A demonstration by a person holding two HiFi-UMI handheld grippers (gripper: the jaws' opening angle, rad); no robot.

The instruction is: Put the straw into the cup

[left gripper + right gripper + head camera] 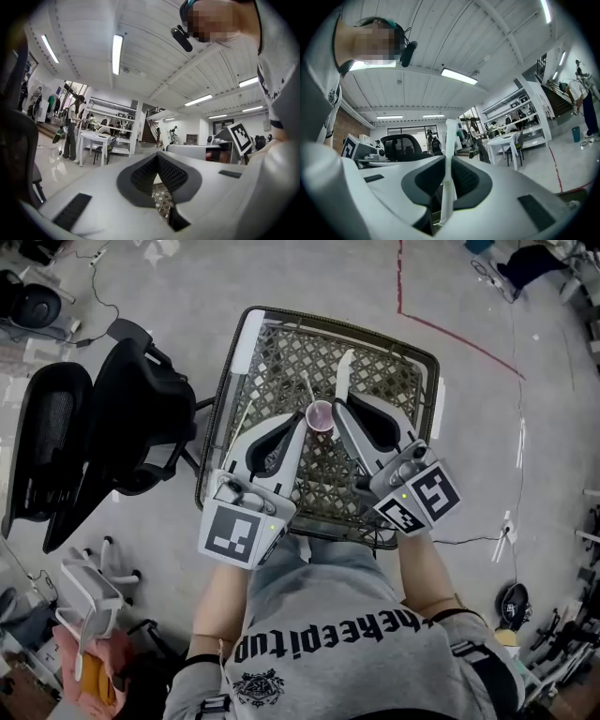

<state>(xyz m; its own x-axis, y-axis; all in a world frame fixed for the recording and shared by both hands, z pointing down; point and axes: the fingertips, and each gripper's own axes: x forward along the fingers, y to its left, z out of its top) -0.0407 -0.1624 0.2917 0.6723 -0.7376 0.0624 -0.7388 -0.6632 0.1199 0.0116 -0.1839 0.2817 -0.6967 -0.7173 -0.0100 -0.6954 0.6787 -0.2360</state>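
A small pink cup (320, 415) stands open side up on the mesh of a shopping cart (424, 351), between my two grippers. My right gripper (339, 402) is shut on a white paper-wrapped straw (343, 373). In the right gripper view this straw (450, 140) sticks up from between the jaws of the right gripper (448, 164). My left gripper (302, 421) is just left of the cup. In the left gripper view the left gripper (158, 157) has its jaw tips together and nothing between them. Whether it touches the cup is unclear. A thin pale stick (307, 388) slants by the cup's far rim.
Another long thin stick (240, 416) lies along the cart's left side. A black office chair (122, 423) stands close to the cart's left. A red line (441, 326) runs across the grey floor beyond the cart. Cables and equipment lie at the floor's edges.
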